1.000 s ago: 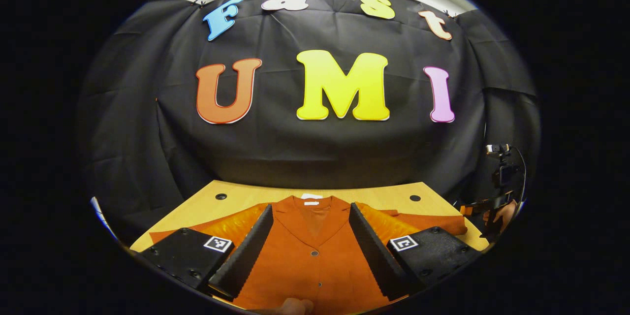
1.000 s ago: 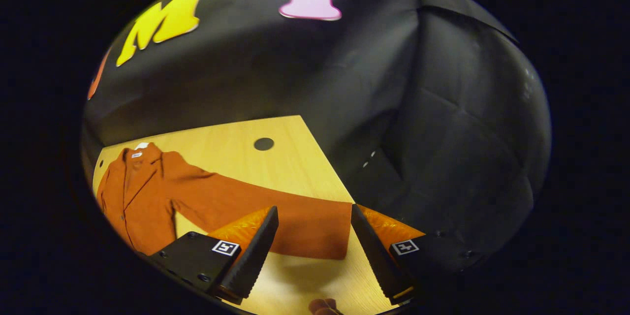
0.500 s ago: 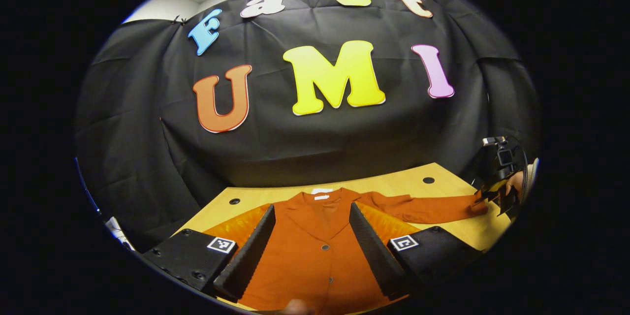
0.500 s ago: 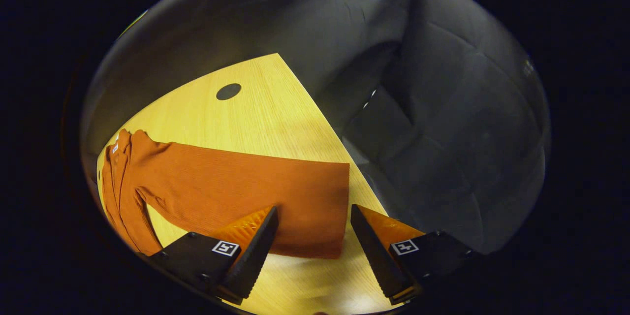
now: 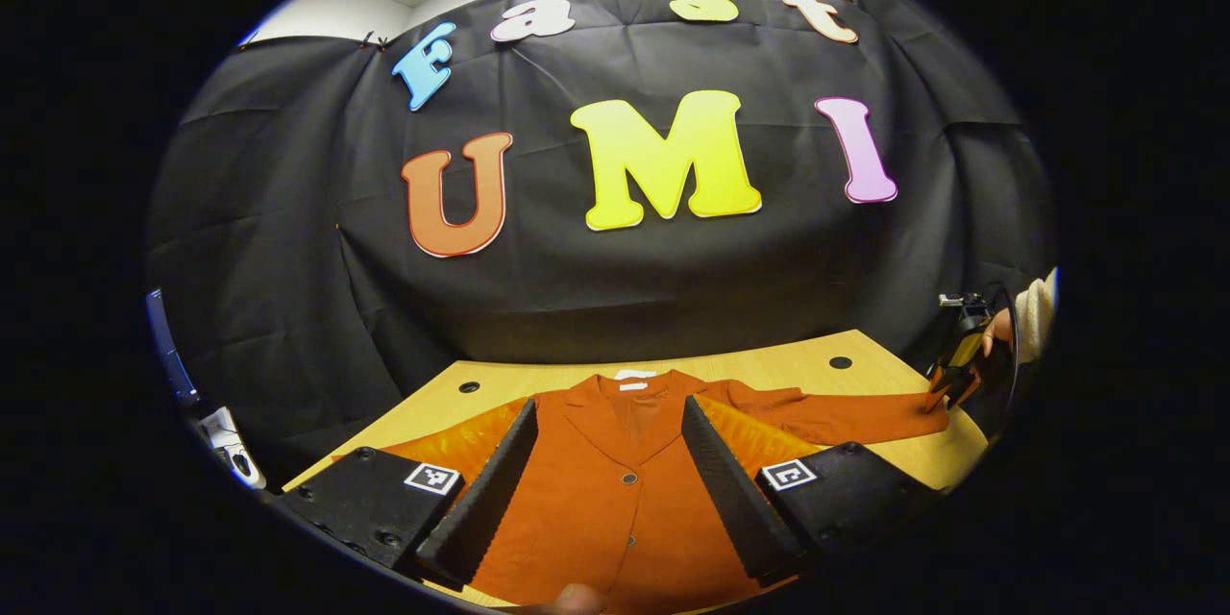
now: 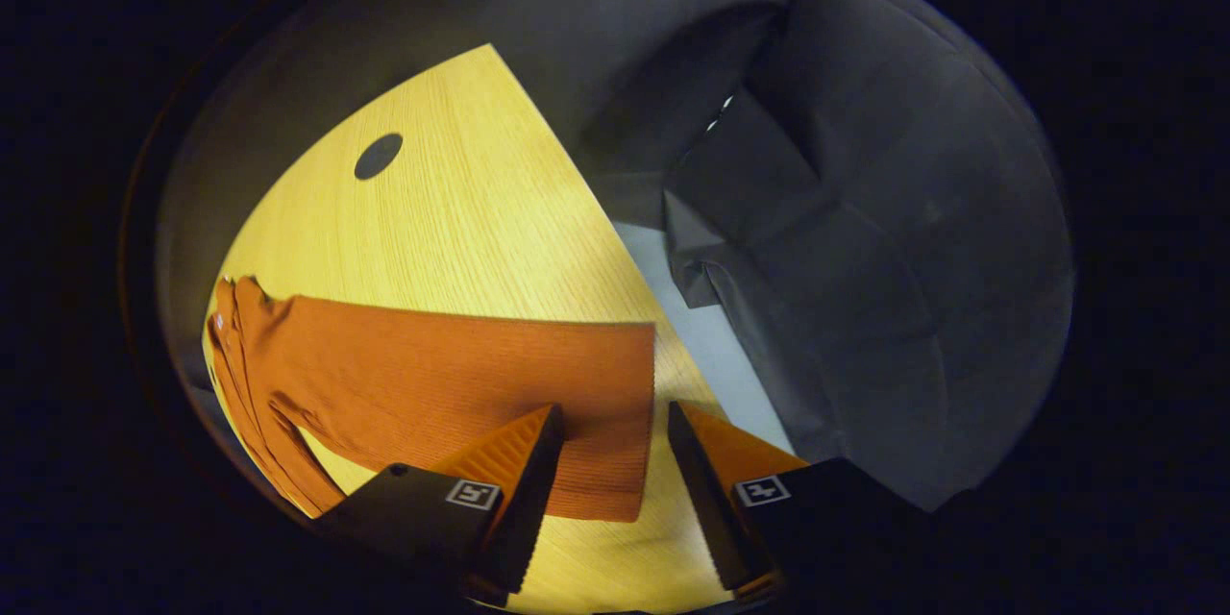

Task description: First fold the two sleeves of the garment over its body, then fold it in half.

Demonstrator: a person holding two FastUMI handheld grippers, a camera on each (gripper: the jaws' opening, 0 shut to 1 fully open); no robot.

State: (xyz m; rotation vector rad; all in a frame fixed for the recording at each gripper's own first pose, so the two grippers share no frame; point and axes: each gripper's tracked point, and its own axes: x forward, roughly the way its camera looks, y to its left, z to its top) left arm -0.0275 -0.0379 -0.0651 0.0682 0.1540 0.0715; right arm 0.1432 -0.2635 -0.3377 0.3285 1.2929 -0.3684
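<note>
Rust-orange knit cloth with a fine ribbed weave makes up the garment [image 5: 615, 500], a buttoned top with a pointed collar and a white tag at the neck, lying flat and face up on the table [image 5: 769, 370]. That table is pale yellow wood with a straight grain and small dark round holes near its far corners. In the left gripper view the garment's body lies between and beyond the fingers of the left gripper [image 5: 605, 490], which stand wide apart with nothing between them — their inner faces are toothed. One sleeve [image 6: 461, 384] stretches out straight across the table toward its right edge, ending in a square-cut cuff near the table's corner.

In the right gripper view the right gripper [image 6: 603, 490] tilts steeply down over that cuff. Its fingers are parted, one over the ribbed cloth just inside the cuff's edge, the other just past it over bare wood; whether either touches the cloth cannot be told. Far off in the left gripper view, the same gripper stands nearly upright at the sleeve's end, held by a hand [image 5: 995, 332] in a pale knit sleeve.
</note>
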